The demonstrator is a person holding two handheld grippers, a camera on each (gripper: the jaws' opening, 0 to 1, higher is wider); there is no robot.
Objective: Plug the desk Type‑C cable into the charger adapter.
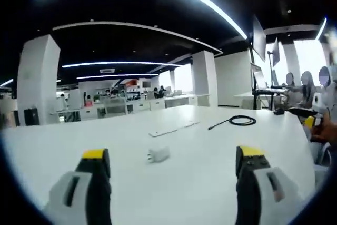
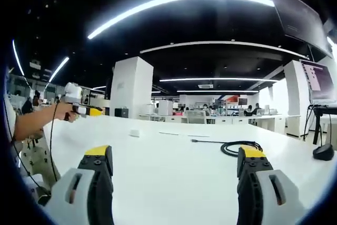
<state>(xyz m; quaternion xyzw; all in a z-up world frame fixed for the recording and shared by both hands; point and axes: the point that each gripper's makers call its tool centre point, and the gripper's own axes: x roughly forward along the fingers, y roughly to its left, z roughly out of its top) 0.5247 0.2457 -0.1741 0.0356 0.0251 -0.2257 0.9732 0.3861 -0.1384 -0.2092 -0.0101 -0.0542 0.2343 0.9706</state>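
In the left gripper view, the left gripper hangs over a big white table. Its two jaws have yellow tips and stand wide apart, with nothing between them. A small white charger adapter lies on the table just ahead, between the two jaws and nearer the left one. Farther back lies a flat white strip. A black Type-C cable lies coiled at the far right of the table, with one end stretched out toward the middle. It is well apart from the adapter. At the right edge a hand holds something with a yellow tip.

In the right gripper view, the right gripper is above the same table. Its jaws also stand wide apart and hold nothing. The black cable lies coiled just past the right jaw. The white adapter is far off to the left on the table. At the left side, a person's hand holds the other gripper up.
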